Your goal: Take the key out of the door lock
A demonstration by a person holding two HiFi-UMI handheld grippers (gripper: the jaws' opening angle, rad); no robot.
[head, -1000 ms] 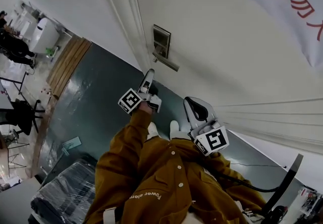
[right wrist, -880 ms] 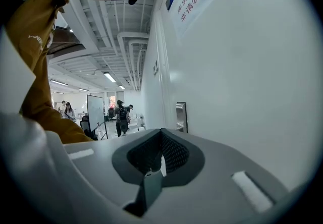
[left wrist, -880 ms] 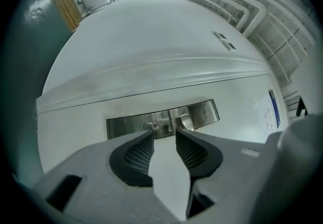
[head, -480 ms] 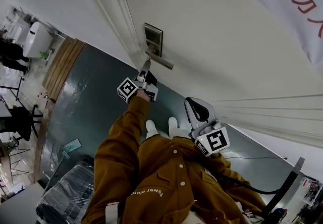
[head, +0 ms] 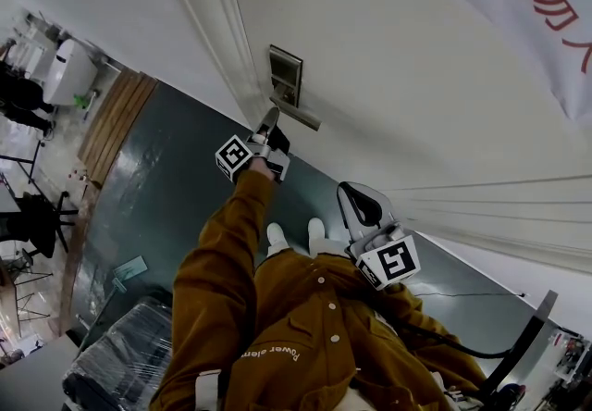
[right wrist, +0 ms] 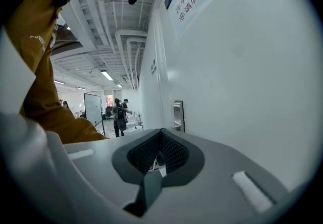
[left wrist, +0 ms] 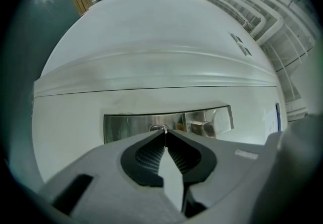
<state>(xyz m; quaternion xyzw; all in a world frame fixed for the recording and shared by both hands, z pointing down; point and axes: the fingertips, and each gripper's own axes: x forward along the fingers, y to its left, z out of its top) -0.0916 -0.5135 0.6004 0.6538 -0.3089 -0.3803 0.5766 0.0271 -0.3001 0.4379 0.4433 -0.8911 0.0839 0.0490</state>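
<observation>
Left gripper (left wrist: 164, 132) is at the lock plate (left wrist: 126, 126). Its jaws have just been closing and now appear to pinch the small key (left wrist: 160, 128) head at their tips. The key sits in the plate, beside the handle (left wrist: 204, 128).

Judgement: confirm a firm pinch, then draw straight back along the key's axis with no twist.

Right gripper (right wrist: 160, 134): jaws together, empty, well back from the door.

Versus a second ago: the left gripper is up against the plate.

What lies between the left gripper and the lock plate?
Only the key; the left gripper has just been closing its jaws on it, as the left gripper view shows.
</observation>
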